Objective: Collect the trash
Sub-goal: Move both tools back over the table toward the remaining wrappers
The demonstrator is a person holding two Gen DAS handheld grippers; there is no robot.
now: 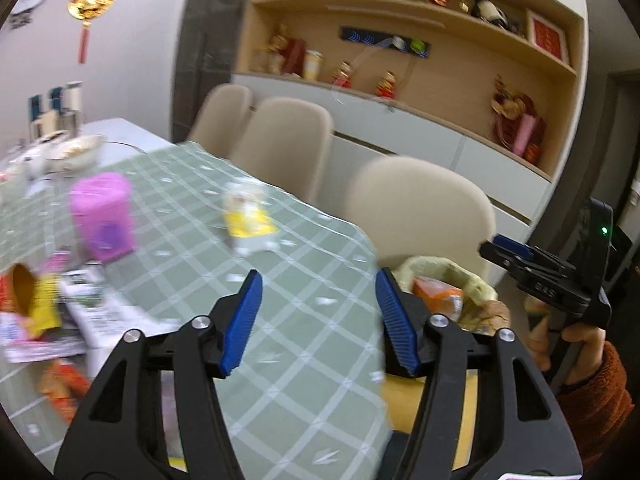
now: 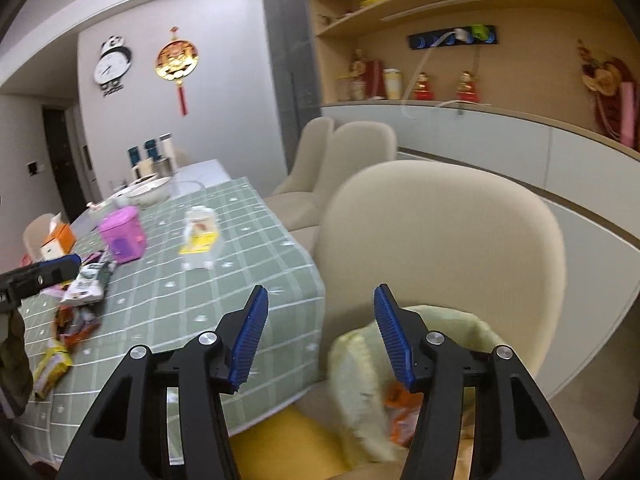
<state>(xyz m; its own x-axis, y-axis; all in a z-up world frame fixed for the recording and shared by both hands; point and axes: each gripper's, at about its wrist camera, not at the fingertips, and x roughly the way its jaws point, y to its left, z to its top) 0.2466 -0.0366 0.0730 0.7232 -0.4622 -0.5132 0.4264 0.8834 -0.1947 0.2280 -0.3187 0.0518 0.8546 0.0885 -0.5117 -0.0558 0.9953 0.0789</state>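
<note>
Left tongs (image 1: 318, 320): open, empty. Right tongs (image 2: 320, 332): open, empty, above the trash bag (image 2: 360, 392). Wrappers (image 1: 36, 312) on the bench (image 1: 280, 280), left of both. Risk: bag slumps, spilling contents.

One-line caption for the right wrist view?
Open right gripper above the trash bag on a chair, wrappers left on the table.

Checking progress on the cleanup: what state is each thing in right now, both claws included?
Left claw: open, empty.
Right claw: open, empty.
Trash bag: open-mouthed on the chair, orange wrapper inside.
Yellow packet: on the tablecloth, uncollected.
Pink container: upright on the table.
Wrappers: scattered at the table's edge, uncollected.
</note>
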